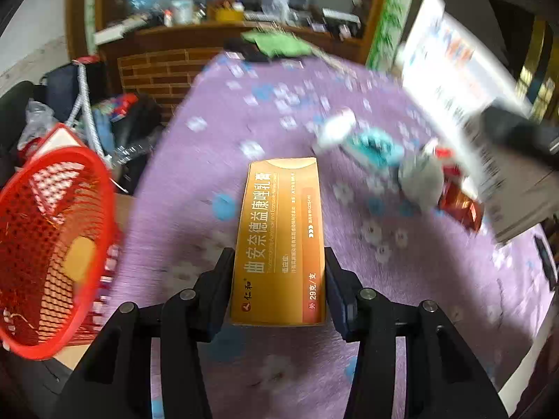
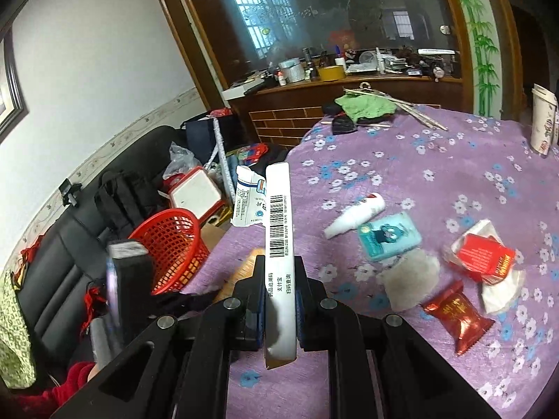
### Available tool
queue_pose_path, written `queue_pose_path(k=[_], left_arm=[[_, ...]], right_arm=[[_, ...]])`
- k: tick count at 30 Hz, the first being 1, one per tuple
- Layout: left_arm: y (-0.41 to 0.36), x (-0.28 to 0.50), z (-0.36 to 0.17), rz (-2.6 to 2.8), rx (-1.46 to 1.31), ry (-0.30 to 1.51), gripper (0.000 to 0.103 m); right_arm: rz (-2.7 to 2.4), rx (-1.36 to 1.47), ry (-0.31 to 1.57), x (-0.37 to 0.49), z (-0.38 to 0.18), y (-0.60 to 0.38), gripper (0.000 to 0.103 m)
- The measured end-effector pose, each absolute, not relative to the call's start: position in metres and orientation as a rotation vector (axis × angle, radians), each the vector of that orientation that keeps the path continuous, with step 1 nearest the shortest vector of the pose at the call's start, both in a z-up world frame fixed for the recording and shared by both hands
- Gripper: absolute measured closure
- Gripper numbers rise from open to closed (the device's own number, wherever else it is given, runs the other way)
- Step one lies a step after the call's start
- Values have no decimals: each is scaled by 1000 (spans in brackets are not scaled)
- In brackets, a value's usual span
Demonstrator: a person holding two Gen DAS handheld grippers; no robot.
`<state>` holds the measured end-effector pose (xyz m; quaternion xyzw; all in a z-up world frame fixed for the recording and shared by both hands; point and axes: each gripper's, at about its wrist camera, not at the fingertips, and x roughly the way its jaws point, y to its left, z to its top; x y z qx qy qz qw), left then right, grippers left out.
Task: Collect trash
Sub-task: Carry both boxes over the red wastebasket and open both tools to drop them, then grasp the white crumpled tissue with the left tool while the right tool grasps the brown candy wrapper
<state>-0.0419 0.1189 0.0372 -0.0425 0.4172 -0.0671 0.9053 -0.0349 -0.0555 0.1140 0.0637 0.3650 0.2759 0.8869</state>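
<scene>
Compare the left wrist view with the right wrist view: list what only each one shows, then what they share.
Only the left wrist view shows the orange box's printed face, clamped in the left gripper.

Only the right wrist view shows the white box's barcode edge clamped in the right gripper, the red snack packet and the black sofa.

Both show the red basket, the purple floral cloth, the teal pack and white bottle.

Purple flowery tablecloth (image 2: 436, 160) ahead of claw, black sofa (image 2: 70, 244) off left against white wall (image 2: 87, 87), dark wood cabinet (image 2: 314, 111) with big mirror (image 2: 332, 17) beyond, window reflection, daylight.
</scene>
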Motion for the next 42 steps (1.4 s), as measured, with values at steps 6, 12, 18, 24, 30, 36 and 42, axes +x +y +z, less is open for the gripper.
queue_pose_path(k=[6,12,18,24,30,36,42], left_arm=[[188,-66,76,7,-156,771,56],[272,-80,80,196,-244,749,56],[319,-80,65,288,-311,766,53],[313,-88,69,253,-293,741,41],[263,-80,72,152,-235,748,36],[189,-65,66,25,-156,799,36],[110,-55,61,-98,-51,846,36]], right_arm=[[673,123,790,-24,117,-10,89],[811,94,839,-9,110,66,89],[879,90,890,8,95,139,86],[821,83,888,17,83,137,83],[720,69,848,-1,86,69,69],[618,105,816,-26,88,-9,68],[518,176,805,-43,83,-88,68]])
